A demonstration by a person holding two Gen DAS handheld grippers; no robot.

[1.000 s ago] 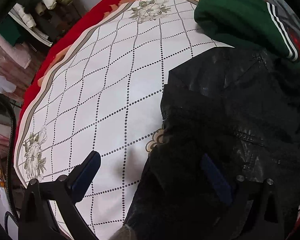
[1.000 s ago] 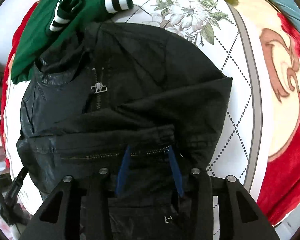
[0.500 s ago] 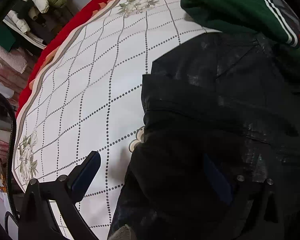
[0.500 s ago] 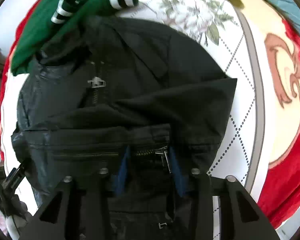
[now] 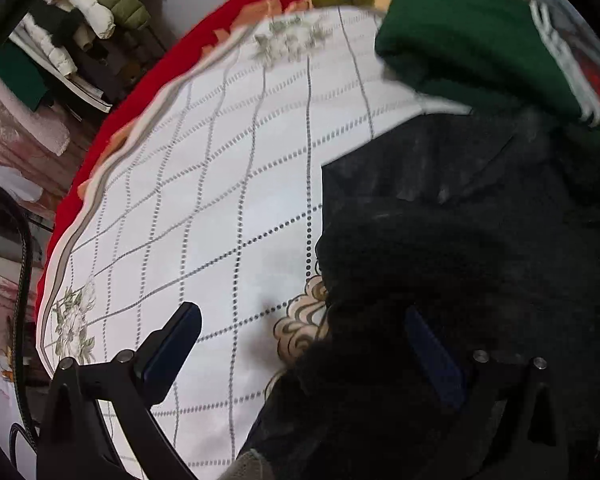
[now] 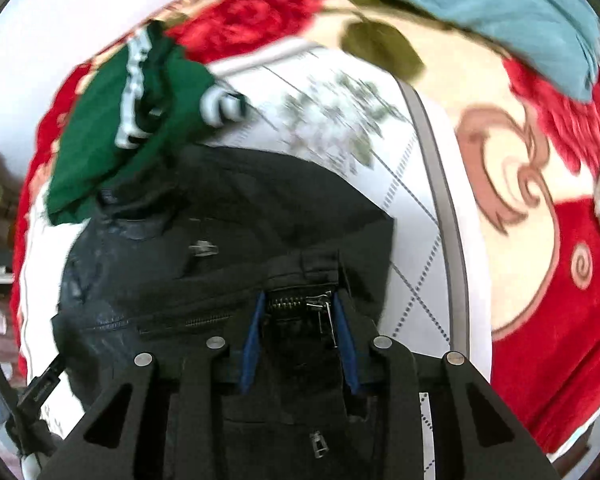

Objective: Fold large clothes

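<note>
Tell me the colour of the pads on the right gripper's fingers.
Blue pads, clamped on the black jacket; clearest in the right wrist view.

A bed carries everything, covered by a red blanket [image 6: 560,320] with cream scroll patterns. On it lies a white quilted sheet [image 5: 220,200] with dotted diamond lines and printed flowers. A black jacket [image 6: 228,220] lies on the sheet, a green striped garment [image 6: 116,128] touching its far edge

Bedroom: bedspread [image 5: 228,184], heaped clothes [image 5: 80,40].
</note>
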